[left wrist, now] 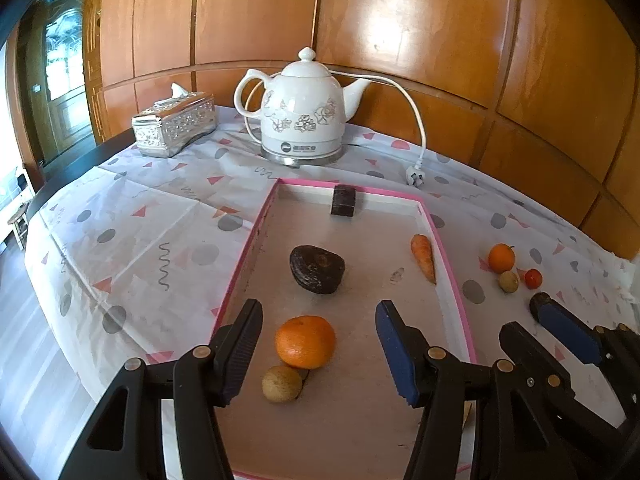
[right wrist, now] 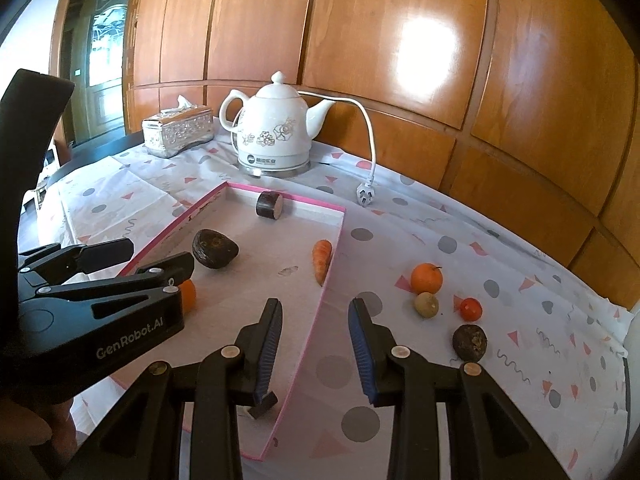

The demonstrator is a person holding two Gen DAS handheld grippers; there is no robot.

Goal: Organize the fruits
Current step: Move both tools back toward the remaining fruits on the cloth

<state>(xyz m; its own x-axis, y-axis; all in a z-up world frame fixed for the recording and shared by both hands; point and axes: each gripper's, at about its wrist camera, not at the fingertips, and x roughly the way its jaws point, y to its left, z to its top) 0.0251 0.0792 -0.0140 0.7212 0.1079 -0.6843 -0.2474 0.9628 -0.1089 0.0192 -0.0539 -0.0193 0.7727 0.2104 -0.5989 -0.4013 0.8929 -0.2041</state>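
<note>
- While both grippers hovered over the near end of the pink-rimmed tray (left wrist: 448,256), neither held anything.
- The left gripper (left wrist: 318,354) had its jaws apart above the tray floor, with a large orange (left wrist: 305,341) lying between the finger lines but untouched by the pads.
- A small tan fruit (left wrist: 281,384) lay touching that orange on its near side, also inside the tray.
- Deeper in the tray, beyond the orange, sat a dark wrinkled fruit (left wrist: 317,269); a carrot (left wrist: 424,257) lay against the tray's right wall, and a dark cut cylinder piece (left wrist: 343,200) stood at the far wall.
- The right gripper (right wrist: 316,354) had its jaws apart and empty, straddling the tray's right rim near the near corner, one finger over the tray floor and the other over the cloth.
- Outside the tray, to its right on the patterned tablecloth (right wrist: 520,360) covering the worktop, lay a smaller orange (right wrist: 426,278), with a second tan fruit (right wrist: 426,305) touching it on the near side.
- A small red tomato-like fruit (right wrist: 470,309) lay just right of that pair, and a second dark round fruit (right wrist: 470,342) lay nearer still, well apart from the tray.
- Beyond the tray's far wall stood a white floral kettle (left wrist: 302,114) on its base, its cord and plug (left wrist: 416,178) lying on the cloth right of the tray's far corner.
- A silver tissue box (left wrist: 174,126) stood to the left of the kettle.
</note>
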